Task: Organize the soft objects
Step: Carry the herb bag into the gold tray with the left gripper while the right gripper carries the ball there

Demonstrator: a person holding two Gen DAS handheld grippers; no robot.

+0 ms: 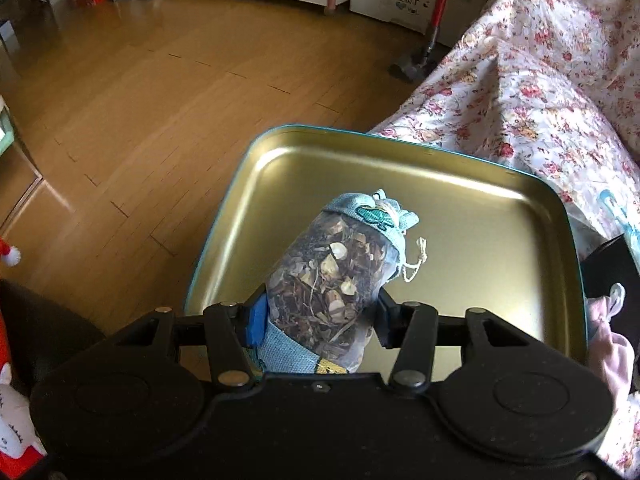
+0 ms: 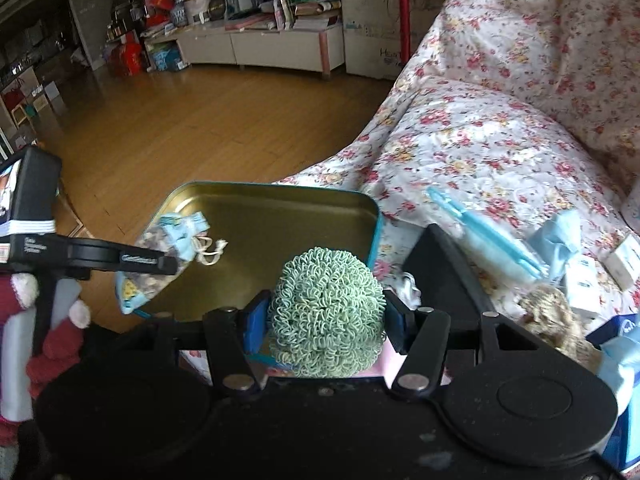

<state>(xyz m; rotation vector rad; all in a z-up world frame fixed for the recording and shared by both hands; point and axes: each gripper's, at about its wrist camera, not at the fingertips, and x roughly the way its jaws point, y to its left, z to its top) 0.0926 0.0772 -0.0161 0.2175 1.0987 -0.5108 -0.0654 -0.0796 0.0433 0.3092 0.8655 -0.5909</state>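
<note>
- A herb sachet (image 1: 332, 280) is pinched between the fingers of the left gripper (image 1: 320, 312), above the gold tin tray (image 1: 460, 208).
- A green looped scrubber ball (image 2: 326, 312) is clamped by the right gripper (image 2: 326, 320), at the tray's near edge.
- The tray is set beside the floral cover (image 2: 500, 140).

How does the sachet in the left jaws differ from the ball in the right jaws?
The sachet is a see-through drawstring pouch of brown dried bits; the ball is pale green loops all over. The sachet is long, the ball round. Both are clamped, near the gold tin.
</note>
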